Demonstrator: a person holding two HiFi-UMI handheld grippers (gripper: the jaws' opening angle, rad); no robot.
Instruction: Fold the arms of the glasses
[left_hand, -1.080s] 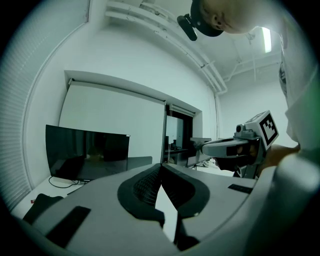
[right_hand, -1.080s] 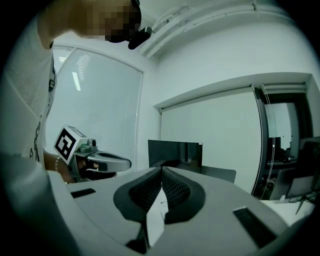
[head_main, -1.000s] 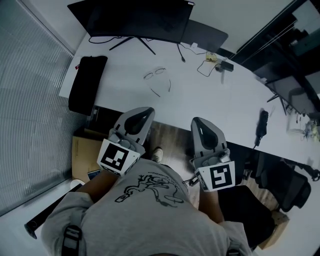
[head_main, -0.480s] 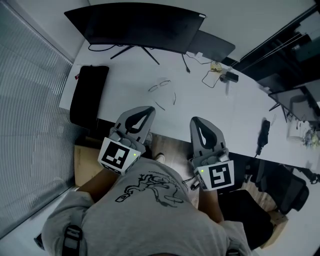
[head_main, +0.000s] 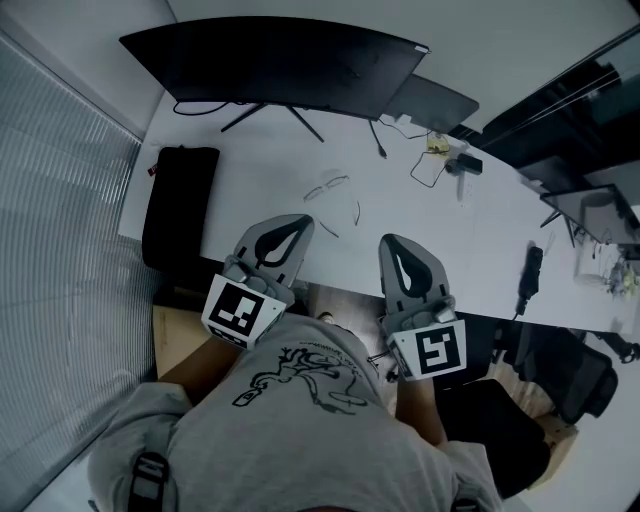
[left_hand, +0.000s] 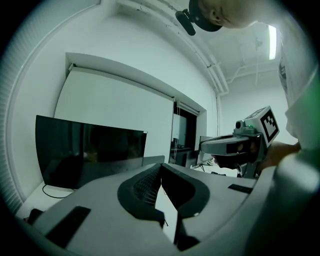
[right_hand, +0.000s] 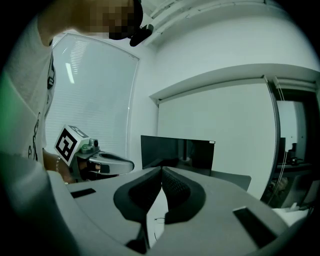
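Claws both clenched, empty: left gripper (head_main: 301, 221) and right gripper (head_main: 389, 241) lower centre, my tips over the table (head_main: 250, 150) edge. Glasses (head_main: 328, 187) lie mid-frame just above, arms spread. Risk: reaching in shut, I shove the light frame skidding; a hard pinch could bend a thin arm

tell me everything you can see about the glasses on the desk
The glasses lie on the white desk, in front of the dark monitor. The frame looks thin, like wire, with two small clear lenses. Both arms are open and stretch toward the person. Only the desk touches them. Finer detail is too small to tell.
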